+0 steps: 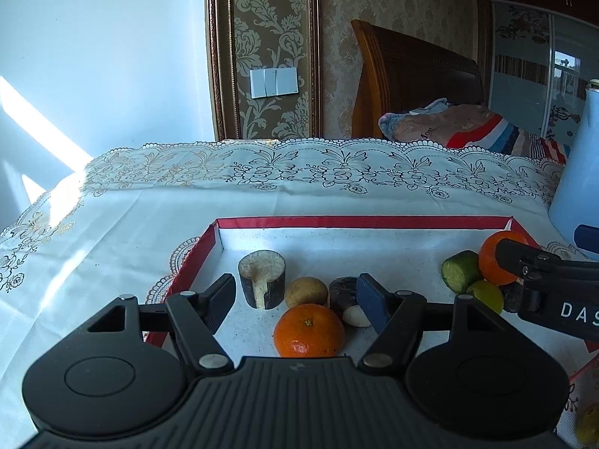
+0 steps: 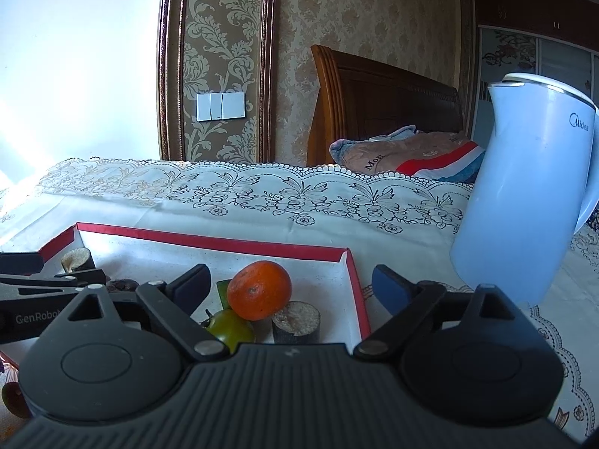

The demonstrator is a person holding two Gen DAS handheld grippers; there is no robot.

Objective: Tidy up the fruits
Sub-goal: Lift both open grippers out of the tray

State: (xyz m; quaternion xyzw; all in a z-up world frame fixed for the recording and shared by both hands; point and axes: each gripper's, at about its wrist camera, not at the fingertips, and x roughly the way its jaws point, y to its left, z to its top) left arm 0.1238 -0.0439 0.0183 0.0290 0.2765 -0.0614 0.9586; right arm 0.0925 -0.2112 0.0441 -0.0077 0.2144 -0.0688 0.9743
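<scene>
Fruit fills the red-rimmed tray (image 2: 209, 240), where the right gripper (image 2: 290, 286) gapes around a stacked orange (image 2: 259, 290) (untouched) and the left gripper (image 1: 295, 295) stands apart, empty.

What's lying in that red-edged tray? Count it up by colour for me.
Orange fruits: 2
Green pieces: 2
Dark stubs with pale cut ends: 3
Tan round one: 1
White bit: 1
Total: 9

Damask wallpaper (image 2: 221, 37); wooden headboard (image 2: 374, 112); sunlit white wall (image 1: 93, 56).
</scene>
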